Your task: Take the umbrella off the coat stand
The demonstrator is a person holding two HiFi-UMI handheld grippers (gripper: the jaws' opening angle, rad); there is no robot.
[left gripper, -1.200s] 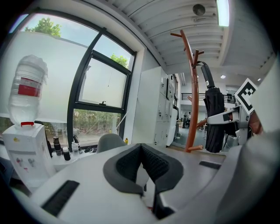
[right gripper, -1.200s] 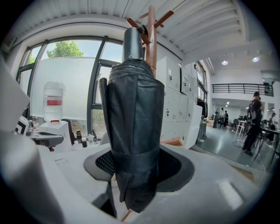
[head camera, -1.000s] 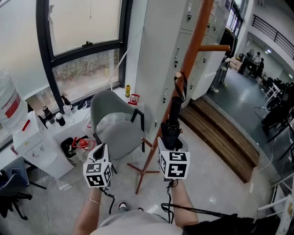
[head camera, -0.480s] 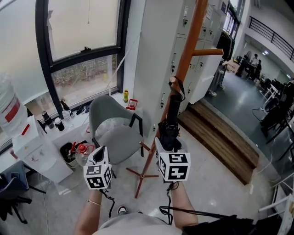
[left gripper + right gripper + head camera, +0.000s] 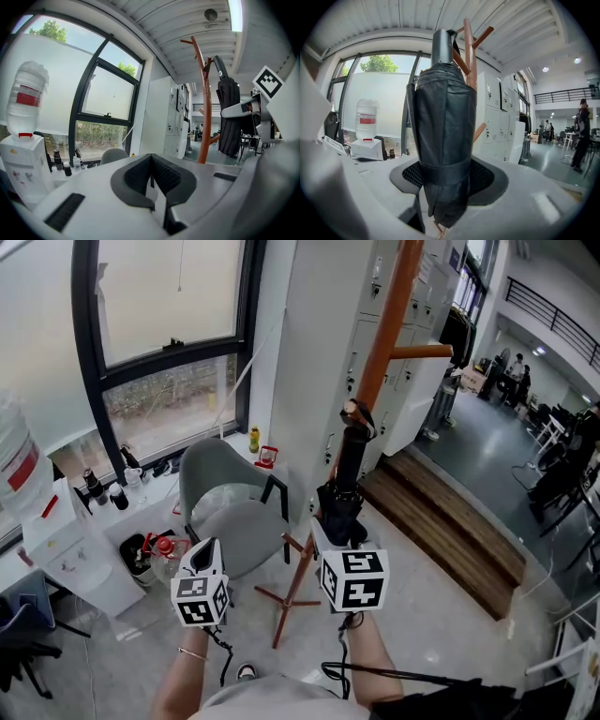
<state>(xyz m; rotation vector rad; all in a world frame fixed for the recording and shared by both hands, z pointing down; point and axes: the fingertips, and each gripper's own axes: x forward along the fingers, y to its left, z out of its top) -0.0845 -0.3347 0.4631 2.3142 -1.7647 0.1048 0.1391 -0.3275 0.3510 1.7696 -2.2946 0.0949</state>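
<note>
The umbrella (image 5: 349, 474) is carried folded and strapped, with its long axis nearly upright and the end bearing the wrist loop uppermost, close against the orange pole of the coat stand (image 5: 390, 324) and below a side peg. Whether the loop is clear of the stand cannot be told. The lower part of the umbrella is clamped between the pads of the right gripper (image 5: 339, 536), whose jaws are held fairly wide by the bundled fabric (image 5: 443, 140). The left gripper (image 5: 201, 559) is held apart to the left, its jaws drawn together with nothing between them (image 5: 151, 169); from there the umbrella (image 5: 228, 117) is seen just beside the pole (image 5: 205, 103). A grey chair (image 5: 230, 502) stands on the floor just left of the stand's foot, white lockers (image 5: 323, 352) rise behind the pole, and a water dispenser (image 5: 66, 540) stands under the window at the left.
</note>
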